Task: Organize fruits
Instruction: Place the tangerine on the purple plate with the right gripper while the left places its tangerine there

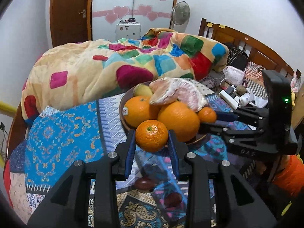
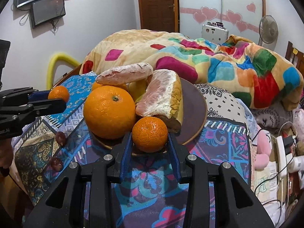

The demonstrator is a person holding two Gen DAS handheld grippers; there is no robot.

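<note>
On the patterned cloth [image 1: 62, 133] covering the bed sits a brown plate [image 2: 195, 114] piled with fruit, and both grippers meet at its rim. Left gripper [image 1: 152, 142] is clenched on a small mandarin [image 1: 151, 135], its 2 blue pads [image 1: 131, 152] pressed to the fruit's sides; the green stem end faces up and toward the camera, and the fruit hangs just in front of the plate's near edge. Right gripper [image 2: 150, 142] grasps a second mandarin [image 2: 150, 134] the same way, at the plate's edge on its own side, close against a pomelo wedge [image 2: 161, 98].

That wedge lies with its long axis running from the plate's front edge back toward the pile, pink flesh up, yellow rind to the right. A second peeled pomelo piece [image 2: 125, 74] rests lengthwise across the top of the heap. 2 large oranges [image 1: 178, 119] [image 1: 138, 110] fill the plate's near side in the left wrist view, the nearer one directly behind the left gripper's mandarin. A yellowish fruit [image 1: 142, 90] sits behind them.

2 dark red grapes [image 2: 60, 137] [image 2: 56, 163] lie on the cloth beside the plate. A colourful blanket [image 1: 114, 64] is heaped behind, and a power strip [image 2: 283, 150] with cables lies to the right.
</note>
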